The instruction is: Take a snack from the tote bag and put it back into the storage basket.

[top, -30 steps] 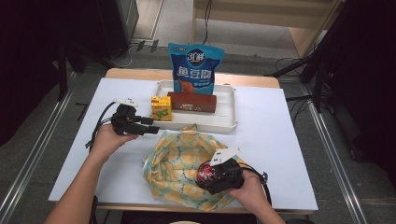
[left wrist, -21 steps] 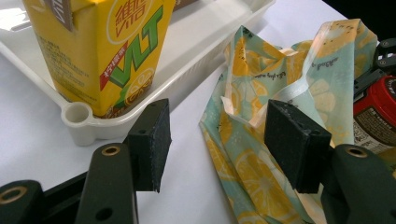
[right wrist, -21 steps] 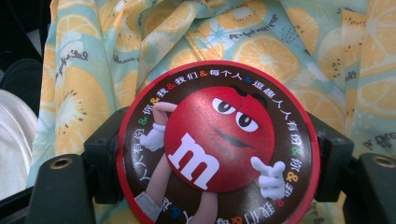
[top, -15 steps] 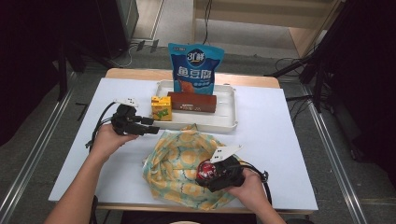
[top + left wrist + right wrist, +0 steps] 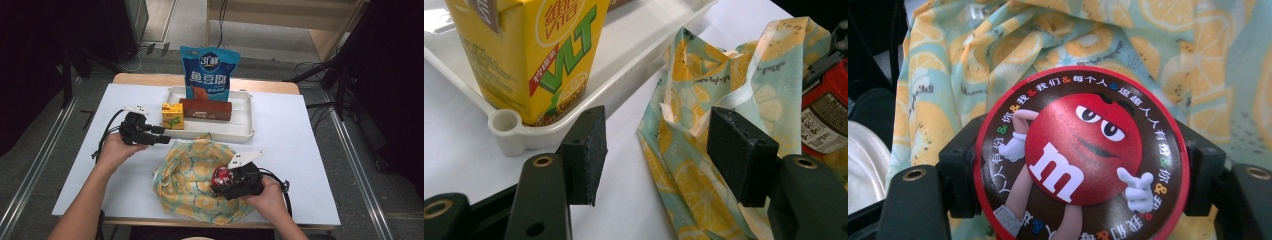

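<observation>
Right gripper [image 5: 226, 181] sits at the near table edge, both jaws clamped on the sides of a round red M&M's tin [image 5: 221, 176]. In the right gripper view the tin [image 5: 1082, 157] spans the whole gap between the jaws, lid facing the camera, no slack on either side. Tin sits over the near-right part of the lemon-print bag [image 5: 200, 180].

The bag lies crumpled on the white table [image 5: 300, 150], its near hem just reaching the near edge. Open white surface to the right of the bag and right hand, out to the right table edge. Left of the bag, a bare strip runs out to the left edge, with the left forearm crossing it.

Left gripper [image 5: 162, 136] is farther back, left of the bag's top edge, jaws wide apart and holding nothing. In the left gripper view the bag's folded rim [image 5: 704, 107] lies between and beyond the 2 pads [image 5: 586, 150], right pad close to the fabric, left pad over bare table. Cannot tell if the pad touches the rim.

Just beyond that, the white tray [image 5: 245, 127] with its near-left corner close to the left gripper; narrow gap between tray rim and bag top. In the tray: yellow VLT drink carton [image 5: 172, 116] at the near-left corner, upright; brown box [image 5: 206, 109] beside it; blue snack pouch [image 5: 210, 75] standing at the back. Bare table on both sides of the tray.
</observation>
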Demonstrator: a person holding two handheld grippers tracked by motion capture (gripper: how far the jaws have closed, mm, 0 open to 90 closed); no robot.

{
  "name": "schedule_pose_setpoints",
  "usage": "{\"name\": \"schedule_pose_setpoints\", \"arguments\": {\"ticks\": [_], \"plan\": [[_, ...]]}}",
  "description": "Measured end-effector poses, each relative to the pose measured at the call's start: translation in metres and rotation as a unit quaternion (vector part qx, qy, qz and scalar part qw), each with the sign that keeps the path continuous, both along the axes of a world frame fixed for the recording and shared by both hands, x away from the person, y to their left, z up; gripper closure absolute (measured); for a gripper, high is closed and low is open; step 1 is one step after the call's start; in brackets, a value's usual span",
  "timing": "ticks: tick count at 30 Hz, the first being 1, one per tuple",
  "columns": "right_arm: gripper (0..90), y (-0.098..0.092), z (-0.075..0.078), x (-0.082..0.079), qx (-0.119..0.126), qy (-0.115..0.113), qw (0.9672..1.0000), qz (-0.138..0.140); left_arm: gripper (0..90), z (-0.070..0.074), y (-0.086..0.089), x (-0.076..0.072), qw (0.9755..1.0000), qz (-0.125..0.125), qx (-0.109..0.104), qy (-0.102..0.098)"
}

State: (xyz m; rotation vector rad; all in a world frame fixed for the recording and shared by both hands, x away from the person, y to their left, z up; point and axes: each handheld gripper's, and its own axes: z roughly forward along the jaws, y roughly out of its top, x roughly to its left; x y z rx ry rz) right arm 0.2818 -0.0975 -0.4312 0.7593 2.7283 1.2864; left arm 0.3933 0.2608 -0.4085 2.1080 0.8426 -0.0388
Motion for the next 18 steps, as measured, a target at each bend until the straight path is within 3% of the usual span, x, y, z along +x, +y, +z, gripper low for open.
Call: {"name": "schedule_pose_setpoints", "arguments": {"ticks": [18], "plan": [[26.3,-0.003,0.018,0.018,0.012,-0.014,0.9997,-0.014,41.4,0.001,0.002,-0.003,1.0000,-0.002,0.000,-0.001]]}}
